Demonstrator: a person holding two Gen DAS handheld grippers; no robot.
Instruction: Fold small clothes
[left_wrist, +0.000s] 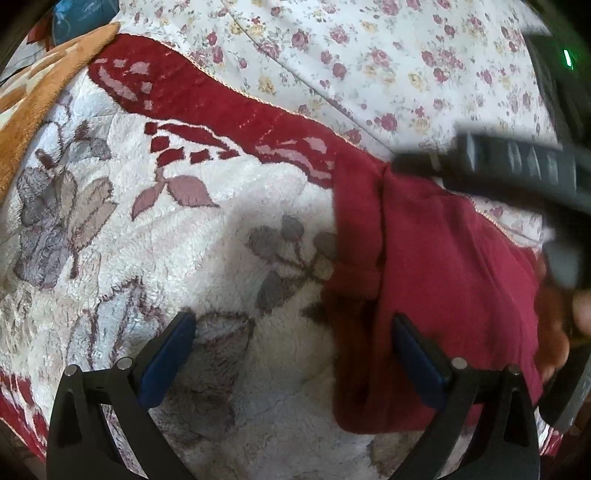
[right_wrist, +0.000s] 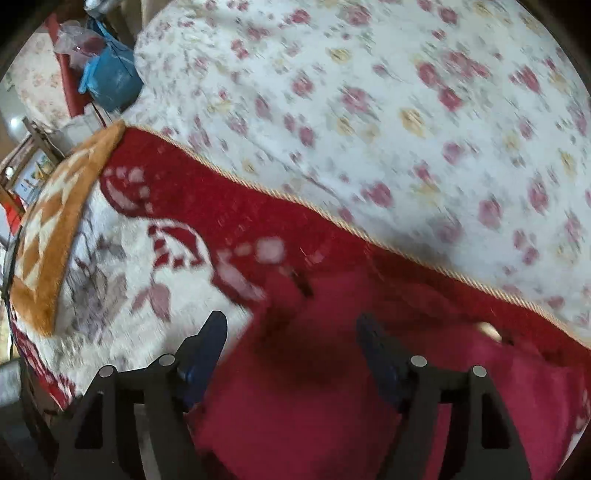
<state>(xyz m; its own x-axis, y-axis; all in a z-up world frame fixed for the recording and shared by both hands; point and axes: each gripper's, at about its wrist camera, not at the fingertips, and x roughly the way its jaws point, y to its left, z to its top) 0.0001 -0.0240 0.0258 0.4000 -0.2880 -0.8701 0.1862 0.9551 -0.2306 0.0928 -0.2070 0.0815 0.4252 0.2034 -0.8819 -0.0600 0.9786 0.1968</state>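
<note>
- Crimson garment (left_wrist: 436, 266) lies on my fluffy white blanket with grey leaves (left_wrist: 207, 236), partly over its red border (left_wrist: 221, 99).
- Left gripper (left_wrist: 293, 354) points down with both blue pads wide apart; 1 pad (left_wrist: 417, 358) is over the garment edge, the other over the blanket, nothing pinched.
- Right gripper (right_wrist: 293, 350) is also spread, hanging above the same garment (right_wrist: 295, 406), no cloth between its pads.
- Flowered sheet (right_wrist: 369, 110) lies beyond the border; this view is blurred.
</note>
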